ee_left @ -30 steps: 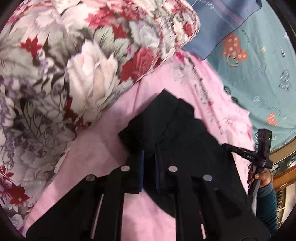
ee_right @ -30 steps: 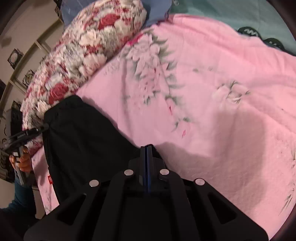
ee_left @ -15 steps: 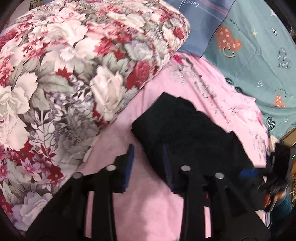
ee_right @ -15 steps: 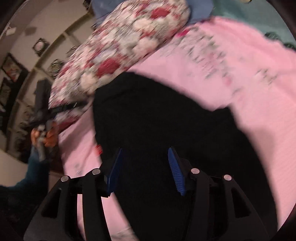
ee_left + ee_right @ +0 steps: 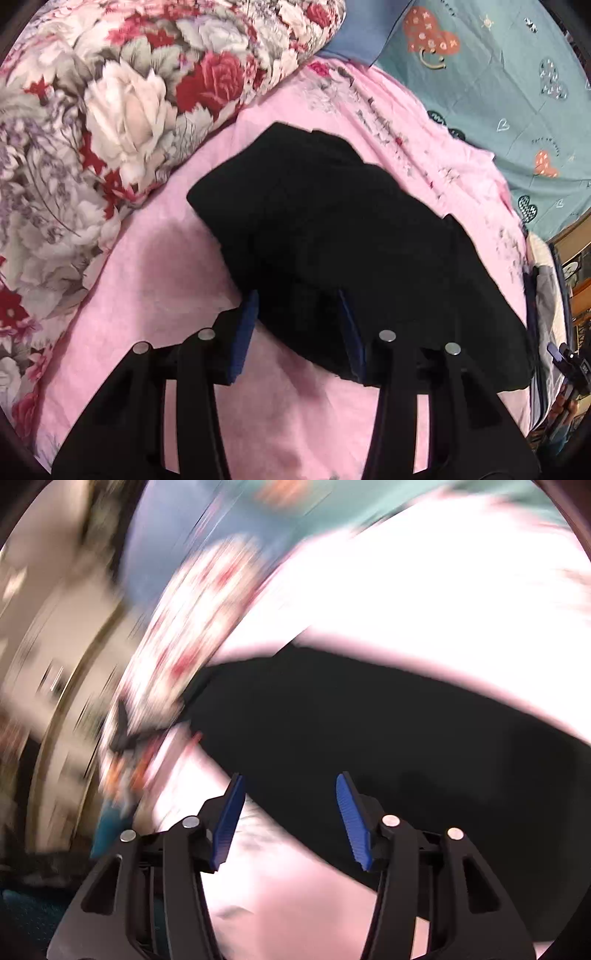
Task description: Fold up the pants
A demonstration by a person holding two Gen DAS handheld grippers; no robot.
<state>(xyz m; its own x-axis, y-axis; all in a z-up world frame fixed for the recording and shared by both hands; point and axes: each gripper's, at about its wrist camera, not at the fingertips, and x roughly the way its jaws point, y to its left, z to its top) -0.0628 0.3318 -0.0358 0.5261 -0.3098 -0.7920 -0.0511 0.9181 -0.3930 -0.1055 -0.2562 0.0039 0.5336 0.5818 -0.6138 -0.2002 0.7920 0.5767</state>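
Observation:
The black pants [image 5: 332, 229] lie in a folded bundle on the pink floral sheet [image 5: 159, 280]. My left gripper [image 5: 297, 325] is open, its blue pads on either side of the bundle's near edge, not closed on it. In the right wrist view, which is heavily motion-blurred, the pants [image 5: 388, 731] show as a dark mass on the sheet. My right gripper [image 5: 290, 812] is open and empty over their near edge. The right gripper also shows at the far right edge of the left wrist view [image 5: 567, 363].
A large rose-patterned quilt roll [image 5: 122, 96] lies at the left of the pants. A teal sheet with hearts [image 5: 498, 74] and a blue cloth [image 5: 365, 33] lie beyond. The bed edge and furniture [image 5: 576, 266] are at the right.
Both grippers let go of the pants and opened. The left gripper drew back and now stands open at the bundle's near edge. The right gripper is swinging fast, blurring its view.

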